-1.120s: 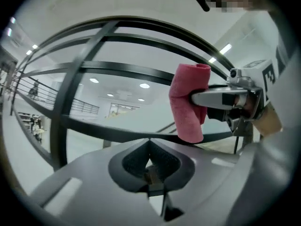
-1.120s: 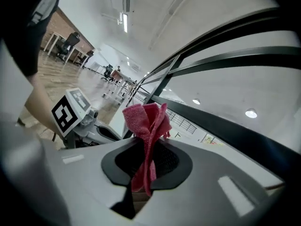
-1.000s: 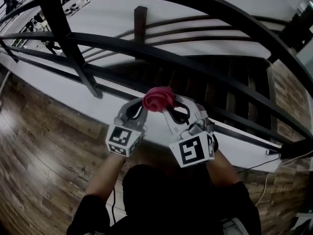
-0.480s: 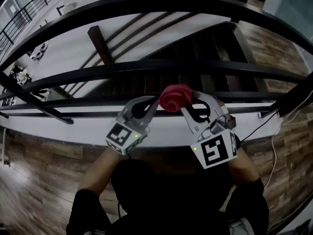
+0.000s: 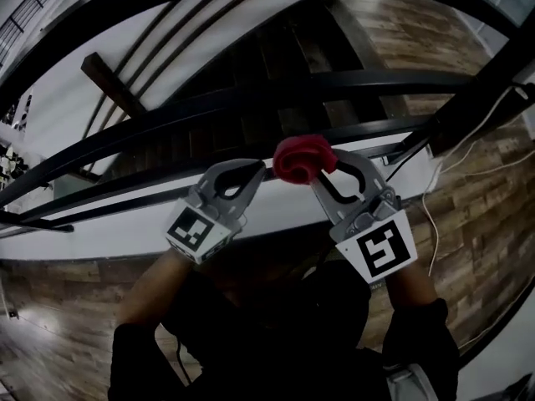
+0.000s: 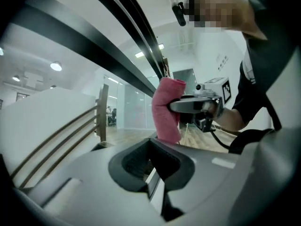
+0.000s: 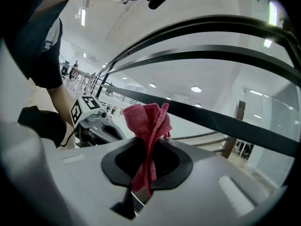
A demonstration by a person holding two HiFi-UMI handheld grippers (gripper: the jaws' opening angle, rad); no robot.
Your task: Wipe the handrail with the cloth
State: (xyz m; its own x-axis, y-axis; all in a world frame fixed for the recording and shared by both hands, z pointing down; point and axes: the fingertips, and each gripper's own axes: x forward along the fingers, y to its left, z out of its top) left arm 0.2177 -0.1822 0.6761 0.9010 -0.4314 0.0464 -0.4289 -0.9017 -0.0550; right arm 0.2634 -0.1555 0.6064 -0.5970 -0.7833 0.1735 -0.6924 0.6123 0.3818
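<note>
The cloth, a red-pink bunch, is clamped between the jaws of the right gripper. In the right gripper view a tuft of it stands above the jaw tips and a thin tail hangs down between the jaws. It is held up just beside a black bar of the handrail, but I cannot tell if it touches the bar. The left gripper has its jaws together with nothing between them, and its tips are just beside the cloth.

In my judgement the first risk is the grip itself. The jaws seem to hold only a narrow fold, so when the cloth rubs along the bar, the friction may pull it out. If it slips free, it may drop between the bars onto the dark stairs beyond the rail. The second risk is that the tuft is small, so the hard jaw tips may scrape the bar instead of the fabric. Also, the left gripper is very close and may knock the cloth loose if both move together
</note>
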